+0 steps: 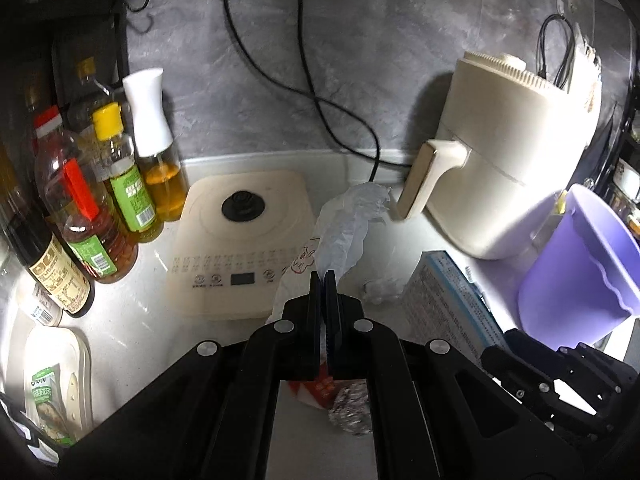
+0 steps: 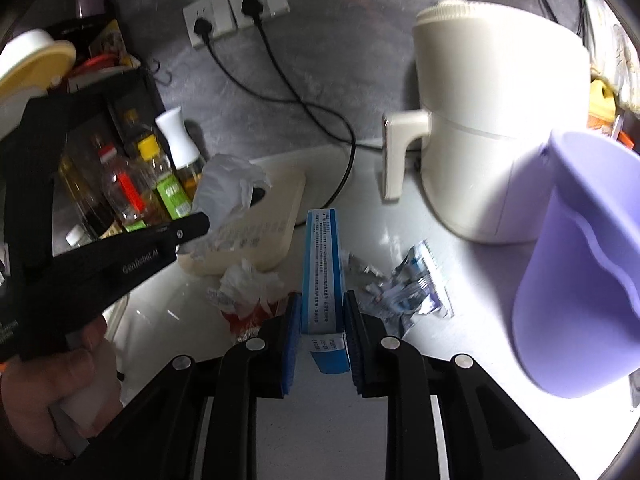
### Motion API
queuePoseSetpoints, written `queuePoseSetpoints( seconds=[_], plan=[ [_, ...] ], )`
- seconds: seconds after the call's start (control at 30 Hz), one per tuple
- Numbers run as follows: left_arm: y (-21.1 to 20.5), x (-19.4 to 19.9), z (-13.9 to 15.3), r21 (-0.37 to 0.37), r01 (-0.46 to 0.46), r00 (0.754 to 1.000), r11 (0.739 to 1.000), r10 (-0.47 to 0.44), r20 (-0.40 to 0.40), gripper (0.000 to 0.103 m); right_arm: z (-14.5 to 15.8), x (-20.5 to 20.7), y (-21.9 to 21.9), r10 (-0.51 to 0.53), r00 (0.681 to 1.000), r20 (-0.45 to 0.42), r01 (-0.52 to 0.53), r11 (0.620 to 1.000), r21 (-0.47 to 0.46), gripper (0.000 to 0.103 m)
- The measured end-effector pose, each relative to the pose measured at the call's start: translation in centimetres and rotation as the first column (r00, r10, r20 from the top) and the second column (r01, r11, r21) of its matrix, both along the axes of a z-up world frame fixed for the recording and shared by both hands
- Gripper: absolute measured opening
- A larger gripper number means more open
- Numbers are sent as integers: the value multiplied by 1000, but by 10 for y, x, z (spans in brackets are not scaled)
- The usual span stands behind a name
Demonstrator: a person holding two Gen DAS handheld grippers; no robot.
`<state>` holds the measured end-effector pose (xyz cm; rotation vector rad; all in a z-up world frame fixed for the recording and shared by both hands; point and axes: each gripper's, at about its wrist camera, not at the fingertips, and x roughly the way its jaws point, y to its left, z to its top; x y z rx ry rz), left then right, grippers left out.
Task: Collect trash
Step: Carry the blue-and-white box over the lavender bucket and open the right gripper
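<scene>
My left gripper [image 1: 324,276] is shut on a crumpled pale plastic bag [image 1: 348,224], held above the counter; it also shows in the right wrist view [image 2: 228,192]. My right gripper [image 2: 320,308] is shut on a blue and white carton [image 2: 322,264], which also shows in the left wrist view [image 1: 444,300]. A purple bin [image 2: 584,264] stands at the right, also visible in the left wrist view [image 1: 580,264]. On the counter lie a white and red wrapper [image 2: 248,292], torn foil wrappers [image 2: 412,288] and a foil ball [image 1: 352,408].
A cream induction cooker [image 1: 240,240] lies on the counter. A cream air fryer [image 1: 500,148] stands at the back right. Several oil and sauce bottles [image 1: 100,200] stand at the left. Two black cables [image 1: 312,92] run down the grey wall from sockets. A packaged tray [image 1: 52,380] lies at the front left.
</scene>
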<state>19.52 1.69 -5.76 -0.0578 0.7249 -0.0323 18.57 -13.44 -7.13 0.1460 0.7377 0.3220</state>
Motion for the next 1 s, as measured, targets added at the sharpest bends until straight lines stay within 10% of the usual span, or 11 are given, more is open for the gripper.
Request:
queuePoseSetpoints(
  seconds=[1.0],
  plan=[
    [-107, -35, 72, 9, 73, 983, 997, -74, 167, 3, 92, -43, -117, -90, 971, 222, 80, 995, 53, 22]
  ],
)
